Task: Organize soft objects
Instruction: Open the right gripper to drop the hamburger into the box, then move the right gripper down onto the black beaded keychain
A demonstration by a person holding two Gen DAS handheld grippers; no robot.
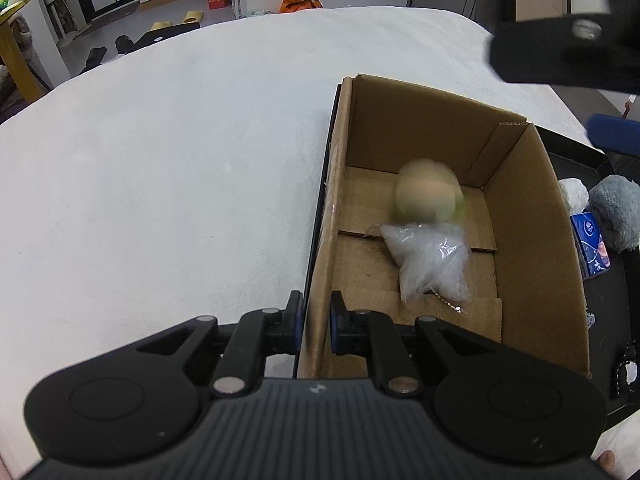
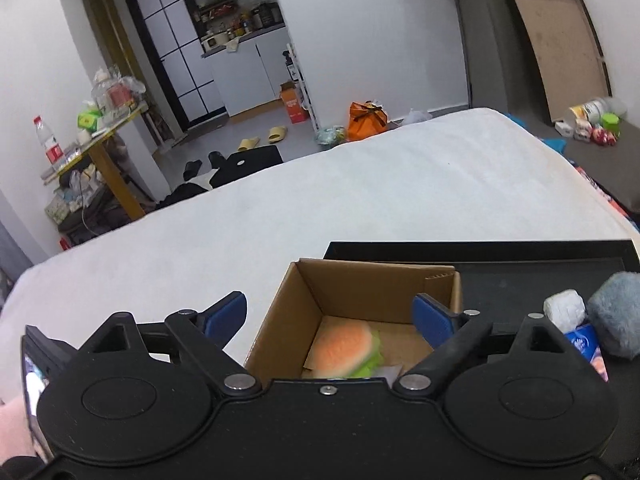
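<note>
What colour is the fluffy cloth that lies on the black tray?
Grey-blue. The fluffy cloth shows best in the right wrist view, beside the cardboard box.

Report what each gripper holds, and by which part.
The left gripper is shut on the box's near left wall, at its top edge. The right gripper is open over the box and holds nothing.

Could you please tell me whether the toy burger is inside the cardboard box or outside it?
Inside. The toy burger shows blurred between the walls of the cardboard box, beside a clear plastic bag; whether it has landed, I cannot tell.
</note>
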